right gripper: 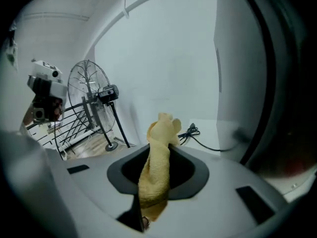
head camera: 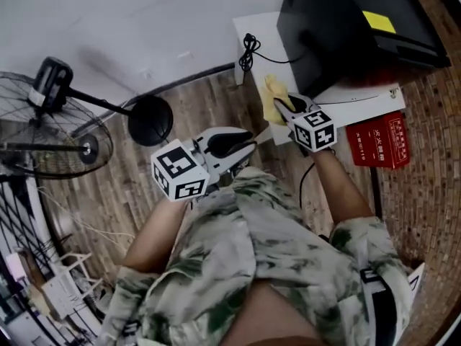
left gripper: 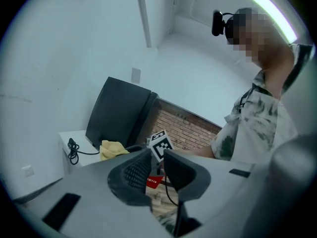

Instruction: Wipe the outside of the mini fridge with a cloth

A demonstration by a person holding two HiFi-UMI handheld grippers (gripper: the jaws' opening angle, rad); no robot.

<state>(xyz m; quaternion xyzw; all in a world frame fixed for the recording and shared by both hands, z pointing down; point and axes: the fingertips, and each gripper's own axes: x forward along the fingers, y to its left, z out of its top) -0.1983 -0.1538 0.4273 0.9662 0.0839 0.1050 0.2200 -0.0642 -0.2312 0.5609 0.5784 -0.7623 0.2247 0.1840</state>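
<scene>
The black mini fridge (head camera: 353, 27) stands on a low white stand (head camera: 364, 107) at the upper right of the head view. My right gripper (head camera: 287, 107) is shut on a yellow cloth (head camera: 274, 96) at the fridge's lower left corner, by the stand's top. In the right gripper view the cloth (right gripper: 158, 157) runs up between the jaws, with the fridge's side (right gripper: 242, 83) close on the right. My left gripper (head camera: 241, 148) hangs over the wood floor near my body, its jaws a narrow gap apart and empty. From the left gripper view the fridge (left gripper: 116, 115) and the cloth (left gripper: 113, 148) lie ahead.
A coiled black cable (head camera: 248, 49) lies on the stand left of the fridge. A red box (head camera: 378, 139) sits below the stand. A pedestal fan (head camera: 50, 128) with a round base (head camera: 150, 120) stands at the left. The wall runs behind.
</scene>
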